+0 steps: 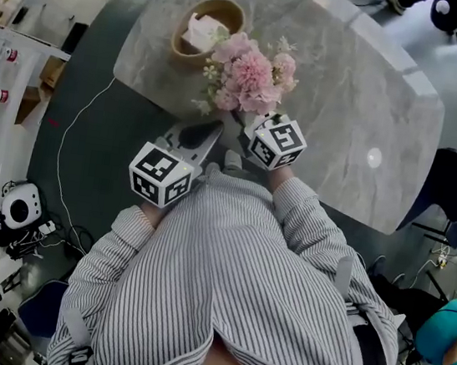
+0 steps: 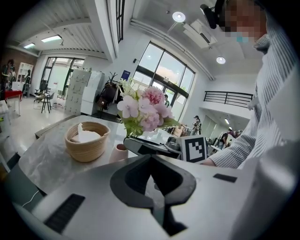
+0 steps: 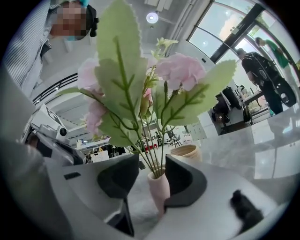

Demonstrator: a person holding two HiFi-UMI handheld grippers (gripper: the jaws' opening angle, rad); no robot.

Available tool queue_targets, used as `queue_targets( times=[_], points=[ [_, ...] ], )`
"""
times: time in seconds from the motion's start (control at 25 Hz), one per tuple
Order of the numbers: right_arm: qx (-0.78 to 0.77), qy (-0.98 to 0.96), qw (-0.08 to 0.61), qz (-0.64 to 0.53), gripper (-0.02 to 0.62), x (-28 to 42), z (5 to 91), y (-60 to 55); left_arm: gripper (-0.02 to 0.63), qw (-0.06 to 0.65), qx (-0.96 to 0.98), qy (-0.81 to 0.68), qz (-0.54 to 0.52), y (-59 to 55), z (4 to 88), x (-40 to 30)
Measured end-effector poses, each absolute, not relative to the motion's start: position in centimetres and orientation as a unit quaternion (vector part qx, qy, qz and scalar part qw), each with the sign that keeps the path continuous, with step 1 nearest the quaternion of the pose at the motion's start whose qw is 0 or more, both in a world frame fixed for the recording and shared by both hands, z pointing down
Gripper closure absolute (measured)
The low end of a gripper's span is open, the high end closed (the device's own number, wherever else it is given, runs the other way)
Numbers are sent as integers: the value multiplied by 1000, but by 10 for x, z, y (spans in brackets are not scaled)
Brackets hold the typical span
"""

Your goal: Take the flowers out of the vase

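A bunch of pink flowers (image 1: pixel 248 75) with green leaves stands in a small pink vase (image 3: pixel 158 190) on the grey marble table (image 1: pixel 352 85). In the right gripper view the thin green stems (image 3: pixel 152 159) rise out of the vase's mouth between the jaws of my right gripper (image 3: pixel 152 161). The jaws stand open; the right pad is close beside the vase and a gap shows on the left. In the head view the blooms hide the vase. My left gripper (image 2: pixel 151 159) hovers shut and empty near the table's front edge, left of the vase (image 2: pixel 119 152).
A woven bowl (image 1: pixel 206 27) holding something white sits on the table behind the flowers. Dark floor surrounds the table, with a white cable (image 1: pixel 74 139) at the left and a dark chair (image 1: pixel 456 184) at the right. Shelves with equipment line the left side.
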State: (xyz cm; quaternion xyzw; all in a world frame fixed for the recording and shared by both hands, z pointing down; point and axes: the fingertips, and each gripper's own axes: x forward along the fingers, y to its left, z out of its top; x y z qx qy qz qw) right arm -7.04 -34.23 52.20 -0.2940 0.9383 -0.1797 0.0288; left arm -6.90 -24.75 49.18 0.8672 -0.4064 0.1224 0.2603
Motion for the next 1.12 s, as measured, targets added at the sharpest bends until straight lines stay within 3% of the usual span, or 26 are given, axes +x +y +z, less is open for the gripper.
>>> queue_targets(
  times=[0.04,0.48,1.12],
  points=[
    [-295,939,28,-177,456,-71,521,-343,595,260,867,-406,122,-248,492,-69],
    [-312,935,4,-171,551,-65,522,-348,594,263,866,-407,125,-250,493,-71],
    [-331,929,-5,-165,575,-59,500,-356,595,256,866,-416,105,-259,488,-81]
  ],
)
